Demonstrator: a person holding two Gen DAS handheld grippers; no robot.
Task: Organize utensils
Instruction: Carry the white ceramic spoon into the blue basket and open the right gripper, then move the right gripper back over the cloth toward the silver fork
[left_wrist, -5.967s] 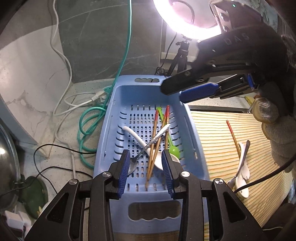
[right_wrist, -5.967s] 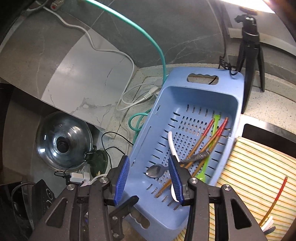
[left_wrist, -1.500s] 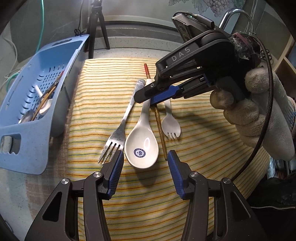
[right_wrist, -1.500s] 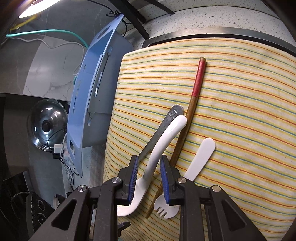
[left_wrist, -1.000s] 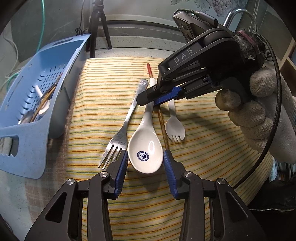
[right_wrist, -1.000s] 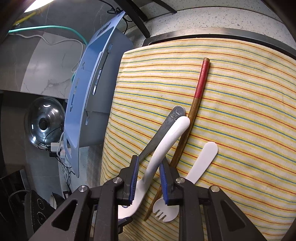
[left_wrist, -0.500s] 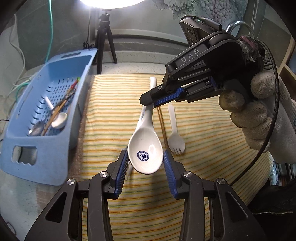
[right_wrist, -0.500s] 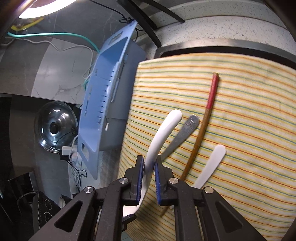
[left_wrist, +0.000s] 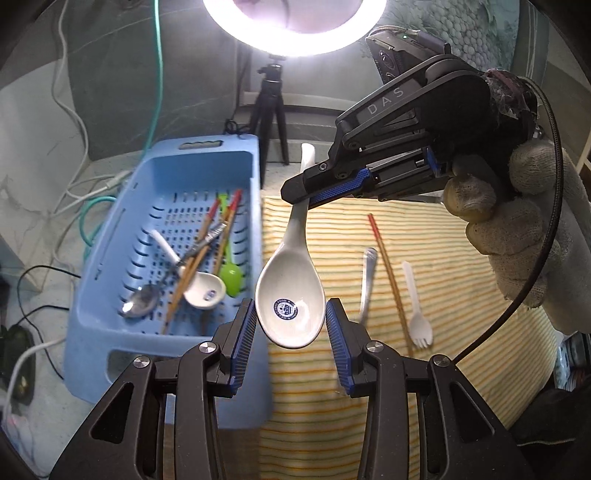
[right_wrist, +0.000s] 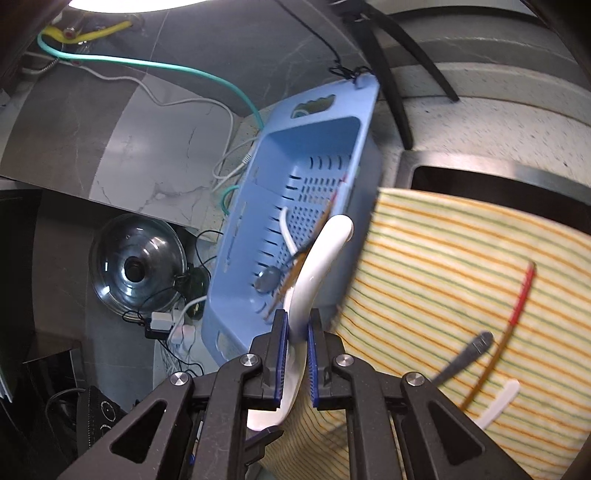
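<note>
Bright ring-light glare over a speckled counter, where a yellow striped cloth (left_wrist: 443, 258) lies beside a pale blue slotted plastic basket (left_wrist: 110, 266). And the white ceramic soup spoon (left_wrist: 291, 295) is in the air! Right gripper (right_wrist: 295, 339) has its pads clamped tight on the handle, while left gripper (left_wrist: 290, 328) brackets the bowl at half width, seemingly steadying rather than squeezing, though I cannot tell if it touches. Down on the cloth: metal fork (left_wrist: 367, 280), red-tipped wooden chopstick (left_wrist: 388, 269), white plastic spork (left_wrist: 415, 310), laid side by side, likely sorted. More utensils wait in the basket.
</note>
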